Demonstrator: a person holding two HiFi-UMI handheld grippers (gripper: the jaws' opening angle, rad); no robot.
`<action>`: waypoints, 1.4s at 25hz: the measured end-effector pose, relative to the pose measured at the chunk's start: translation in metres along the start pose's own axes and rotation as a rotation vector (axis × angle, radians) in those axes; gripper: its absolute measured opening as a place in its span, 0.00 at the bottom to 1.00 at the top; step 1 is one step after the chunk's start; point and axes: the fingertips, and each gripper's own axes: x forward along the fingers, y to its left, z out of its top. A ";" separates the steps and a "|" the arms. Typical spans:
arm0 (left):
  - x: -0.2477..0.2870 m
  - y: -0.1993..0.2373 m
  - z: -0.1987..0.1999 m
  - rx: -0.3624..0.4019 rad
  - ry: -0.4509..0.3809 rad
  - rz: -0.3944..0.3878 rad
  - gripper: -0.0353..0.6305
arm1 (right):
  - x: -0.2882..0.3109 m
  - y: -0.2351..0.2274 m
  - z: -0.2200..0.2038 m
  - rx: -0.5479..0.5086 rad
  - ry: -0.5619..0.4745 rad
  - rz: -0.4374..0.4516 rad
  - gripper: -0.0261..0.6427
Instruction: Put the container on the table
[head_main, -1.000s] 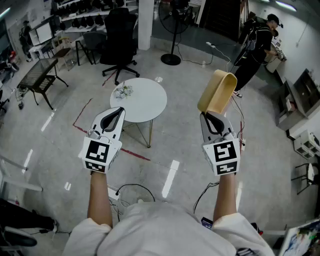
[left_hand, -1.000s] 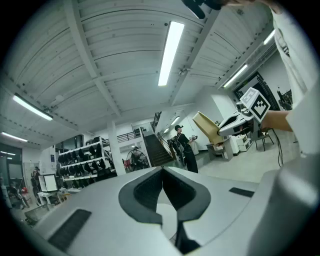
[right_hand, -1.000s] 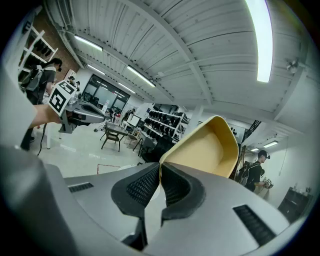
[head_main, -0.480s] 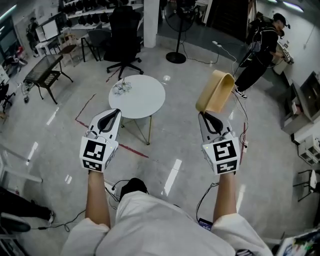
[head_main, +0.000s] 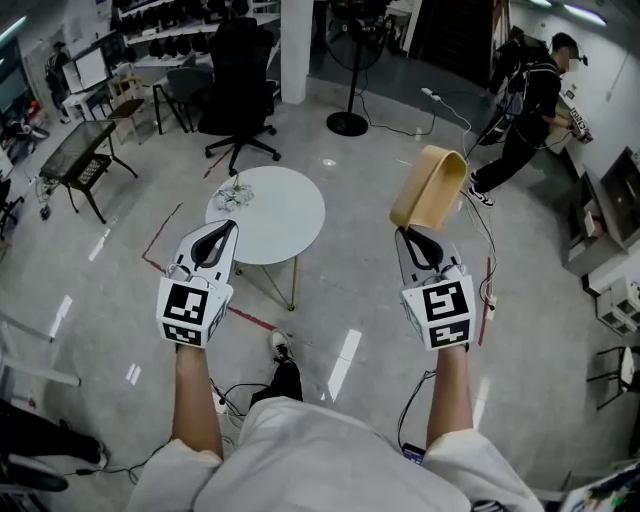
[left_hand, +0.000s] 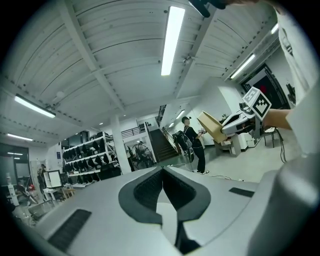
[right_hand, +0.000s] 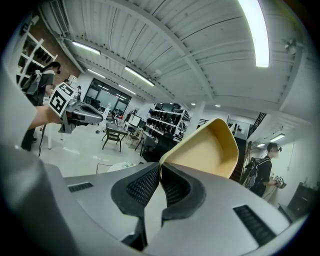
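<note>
A tan, open-topped container is held up in the air by its rim, my right gripper shut on that rim. In the right gripper view the container rises just past the closed jaws, its hollow side facing the camera. The round white table stands on the floor ahead and to the left of the container. My left gripper is shut on nothing and hovers over the table's near left edge. From the left gripper view the container shows far off to the right.
A small cluster of objects lies on the table's far left part. A black office chair and a standing fan are behind the table. A person in black stands at the far right. Cables lie on the floor near my feet.
The view has shifted: the table now sits a little lower and further left in the head view. Both grippers keep their pose, and the container stays in the right one.
</note>
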 end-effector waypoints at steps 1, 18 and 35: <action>0.015 0.010 -0.003 -0.005 -0.002 0.001 0.08 | 0.016 -0.007 0.001 -0.005 0.008 -0.002 0.08; 0.268 0.221 -0.106 -0.100 0.068 -0.034 0.08 | 0.355 -0.037 0.024 -0.049 0.140 0.076 0.08; 0.381 0.321 -0.268 -0.259 0.328 0.128 0.08 | 0.675 0.047 -0.114 -0.264 0.348 0.479 0.08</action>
